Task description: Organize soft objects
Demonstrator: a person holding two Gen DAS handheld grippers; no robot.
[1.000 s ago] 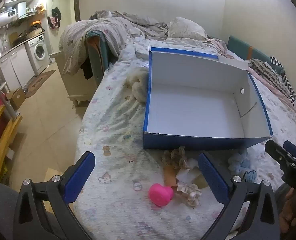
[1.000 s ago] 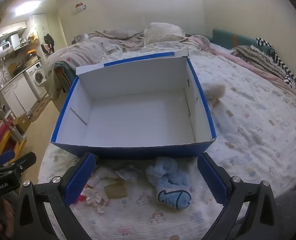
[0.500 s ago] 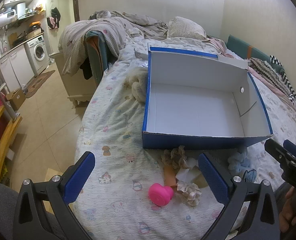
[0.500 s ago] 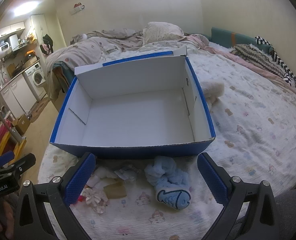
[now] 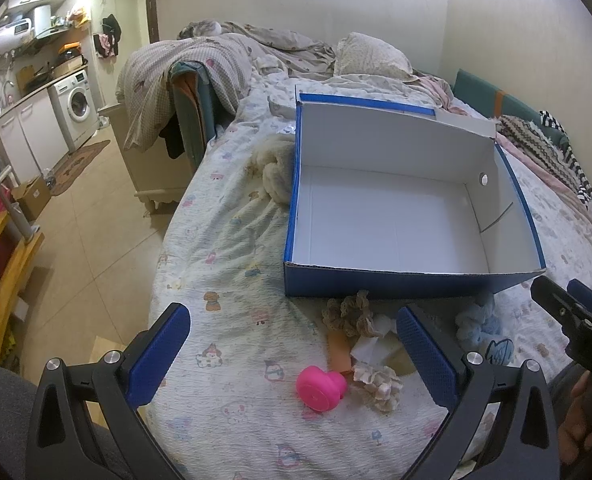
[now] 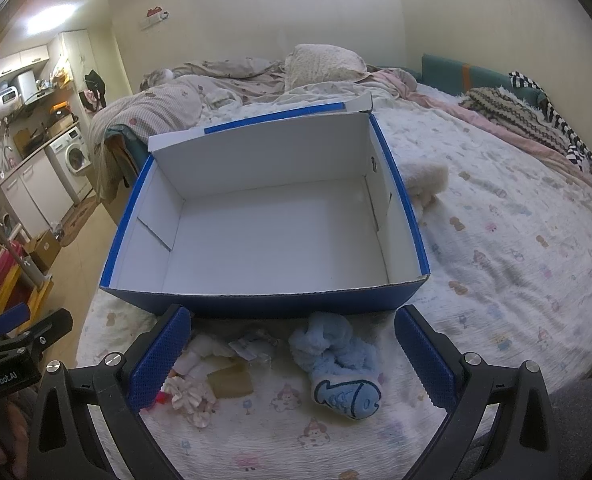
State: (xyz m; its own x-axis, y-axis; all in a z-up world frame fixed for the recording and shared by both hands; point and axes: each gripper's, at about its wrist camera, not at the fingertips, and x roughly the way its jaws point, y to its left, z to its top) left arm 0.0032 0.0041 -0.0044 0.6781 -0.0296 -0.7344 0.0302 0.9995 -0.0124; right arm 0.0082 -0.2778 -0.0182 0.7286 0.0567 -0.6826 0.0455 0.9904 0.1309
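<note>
An empty blue cardboard box (image 5: 412, 280) with a white inside sits on the bed; it also shows in the right wrist view (image 6: 263, 306). In front of it lie a pink rubber toy (image 5: 319, 388), a beige crocheted scrunchie (image 5: 346, 314), a cream scrunchie (image 5: 378, 385) and a light blue fish sock (image 6: 342, 376). My left gripper (image 5: 291, 354) is open above the pink toy. My right gripper (image 6: 289, 354) is open above the blue sock. Both are empty.
A cream fluffy item (image 5: 275, 172) lies at the box's left side. Rumpled blankets and a pillow (image 5: 370, 56) fill the far bed. The bed's edge drops to a tiled floor (image 5: 87, 232) on the left, with a washing machine (image 5: 77, 106) beyond.
Both grippers have shifted very slightly; the box and the soft things stay where they were. Both grippers stay open.
</note>
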